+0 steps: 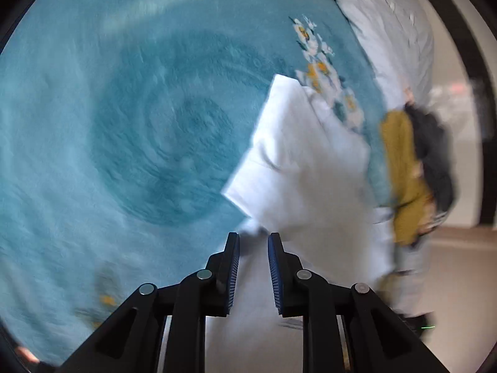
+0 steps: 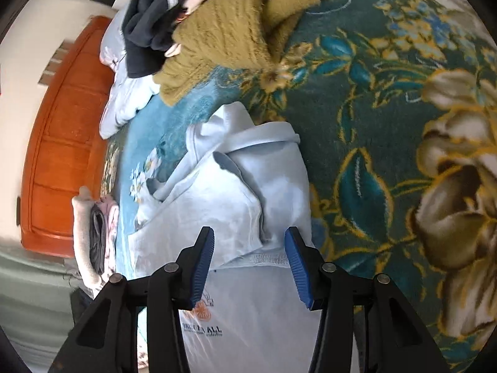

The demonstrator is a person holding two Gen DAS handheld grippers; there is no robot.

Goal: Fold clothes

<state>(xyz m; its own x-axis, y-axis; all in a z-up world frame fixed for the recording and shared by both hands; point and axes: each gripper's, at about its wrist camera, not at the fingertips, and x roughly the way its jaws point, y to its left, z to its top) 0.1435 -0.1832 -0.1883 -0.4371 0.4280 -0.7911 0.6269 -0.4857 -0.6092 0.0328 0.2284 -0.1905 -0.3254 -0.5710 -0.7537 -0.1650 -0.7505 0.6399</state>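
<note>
A: Pale blue cotton, that is the T-shirt point(image 2: 245, 186), lying crumpled on the floral blanket point(image 2: 388, 124) that covers the bed.

B: Where does it sit against the right gripper point(image 2: 250, 242)?

A: Directly in front of it and beneath it. The fingers point(image 2: 295, 258) stand wide apart with blue ribbed pads, and a stitched hem runs across the gap between them. They grip nothing. Below the hem shows an orange print with dark lettering.

B: And the left gripper point(image 1: 253, 241)?

A: Its fingers are narrowly parted, with pale cloth lying under them. That view is blurred, so I cannot tell whether any fabric is pinched at the tips. Ahead of it, the folded part of the shirt rests on the teal side of the blanket.

B: Anything else on the bed?

A: At the far end in the right wrist view, a heap: a mustard knit sweater point(image 2: 223, 40) touching a dark garment point(image 2: 149, 31) with white stripes. Near the orange wooden headboard point(image 2: 62, 143) sits a small stack of folded clothes point(image 2: 93, 233).
</note>
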